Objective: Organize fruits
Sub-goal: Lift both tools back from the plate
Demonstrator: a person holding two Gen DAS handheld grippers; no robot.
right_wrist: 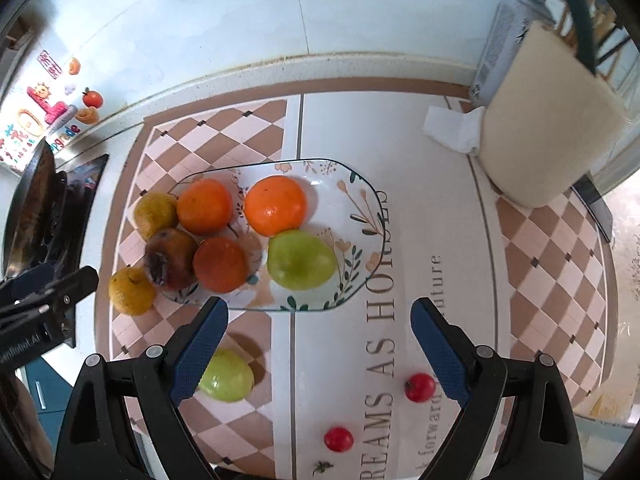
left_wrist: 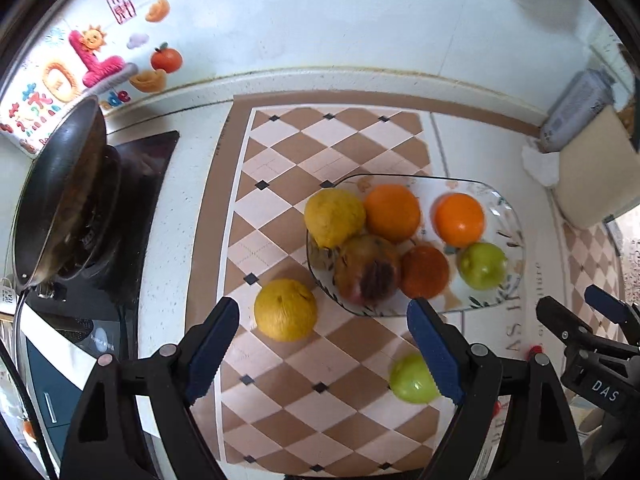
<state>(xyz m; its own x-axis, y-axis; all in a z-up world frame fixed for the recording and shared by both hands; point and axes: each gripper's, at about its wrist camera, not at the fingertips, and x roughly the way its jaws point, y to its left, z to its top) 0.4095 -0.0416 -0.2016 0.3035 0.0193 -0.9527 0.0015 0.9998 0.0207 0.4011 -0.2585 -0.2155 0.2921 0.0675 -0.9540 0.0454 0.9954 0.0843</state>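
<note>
A glass floral plate [left_wrist: 508,216] [right_wrist: 360,196] on the checkered mat holds several fruits: oranges [left_wrist: 459,220] [right_wrist: 275,205], a green apple [left_wrist: 482,265] [right_wrist: 301,259], a bruised brown fruit [left_wrist: 366,270] [right_wrist: 170,258] and a yellow fruit [left_wrist: 334,217] [right_wrist: 155,215]. Another yellow fruit [left_wrist: 285,309] [right_wrist: 131,290] and a green apple [left_wrist: 412,379] [right_wrist: 227,376] lie on the mat in front of the plate. Two small red fruits [right_wrist: 419,387] [right_wrist: 338,439] lie nearer still. My left gripper [left_wrist: 320,344] is open and empty above the mat. My right gripper [right_wrist: 318,344] is open and empty, also visible in the left wrist view [left_wrist: 592,312].
A black pan [left_wrist: 60,196] sits on a stove at the left. A beige cylindrical container [right_wrist: 552,124], a crumpled tissue [right_wrist: 452,128] and a grey bottle [left_wrist: 576,108] stand at the back right. A tiled wall with stickers [left_wrist: 96,56] rises behind the counter.
</note>
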